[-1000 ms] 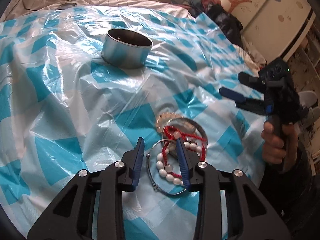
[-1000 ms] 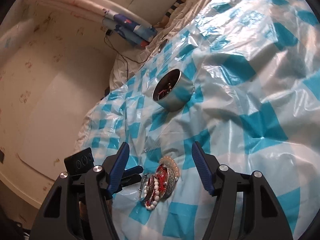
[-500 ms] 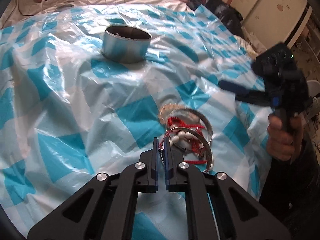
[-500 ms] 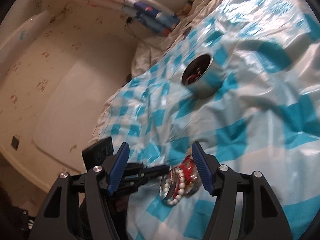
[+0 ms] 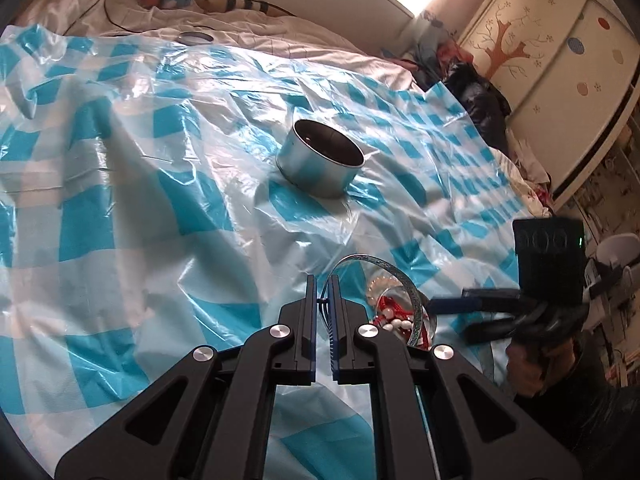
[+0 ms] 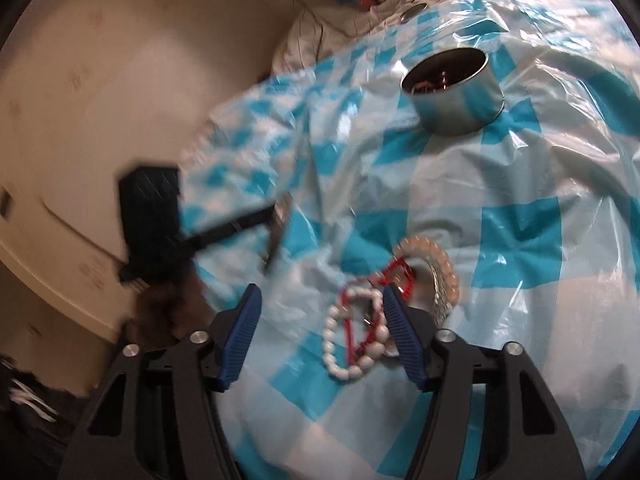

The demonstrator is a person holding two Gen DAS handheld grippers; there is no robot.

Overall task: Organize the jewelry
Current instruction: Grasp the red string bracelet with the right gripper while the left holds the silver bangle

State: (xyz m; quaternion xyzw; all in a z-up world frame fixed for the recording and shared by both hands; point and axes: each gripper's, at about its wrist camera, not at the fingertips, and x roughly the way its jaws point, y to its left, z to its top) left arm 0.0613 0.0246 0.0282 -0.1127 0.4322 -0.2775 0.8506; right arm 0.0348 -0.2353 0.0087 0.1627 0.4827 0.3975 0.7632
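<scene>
You are pinching the silver bangle (image 5: 394, 280) in your left gripper (image 5: 322, 292), lifted off the near jewelry pile (image 6: 384, 304). Carry it level to the far metal tin (image 5: 320, 164) before letting go. Your right gripper (image 6: 320, 312) is closing around the white bead bracelet (image 6: 352, 340), not yet gripping it; avoid snagging the red strand (image 6: 394, 280).
</scene>
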